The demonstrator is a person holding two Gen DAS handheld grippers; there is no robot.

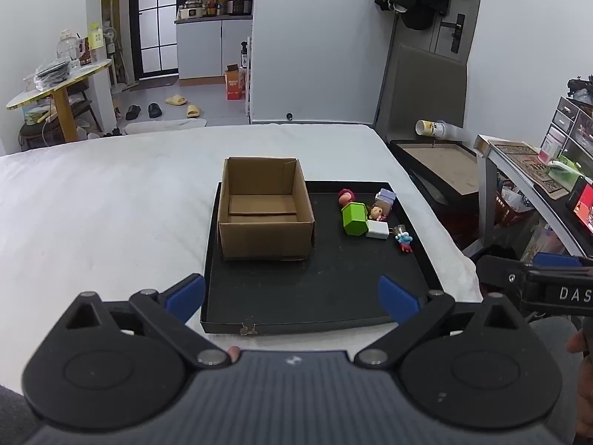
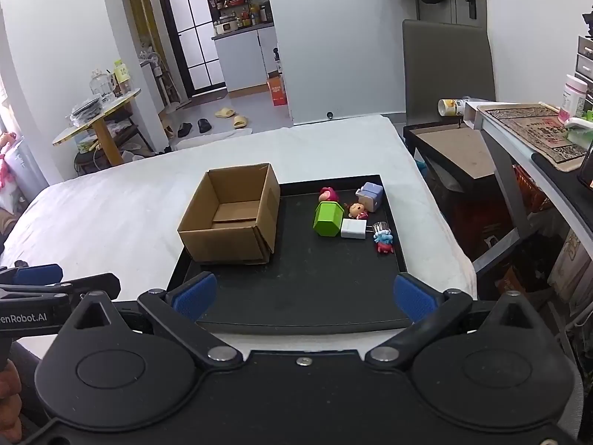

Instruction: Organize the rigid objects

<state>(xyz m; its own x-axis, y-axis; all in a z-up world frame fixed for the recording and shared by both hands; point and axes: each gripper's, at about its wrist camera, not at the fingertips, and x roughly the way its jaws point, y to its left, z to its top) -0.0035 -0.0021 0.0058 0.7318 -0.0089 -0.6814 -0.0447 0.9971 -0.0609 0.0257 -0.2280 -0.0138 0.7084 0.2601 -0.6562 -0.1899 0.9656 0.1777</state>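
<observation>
Bed (image 1: 111, 200), white cover, carries everything. Black tray (image 1: 326, 296) lies on it, near edge just ahead of both sets of jaws.

Cardboard box (image 1: 265, 237), open top, nothing visible inside, stands on the tray's left part: ahead of the left gripper (image 1: 292, 294), ahead and left of the right gripper (image 2: 305, 296).

Small things cluster on the tray's far right, well beyond both grippers: green block (image 2: 326, 218) on its side; white charger (image 2: 353, 228) touching it on the right; lilac-white box (image 2: 370, 194) farthest back; red-pink figure (image 2: 329, 194) behind the green block; doll figure (image 2: 357, 210) between block and lilac box; blue-red figure (image 2: 383, 241) nearest of the group.

Both grippers: jaws spread wide, nothing between them, tilted downward toward the tray.
</observation>
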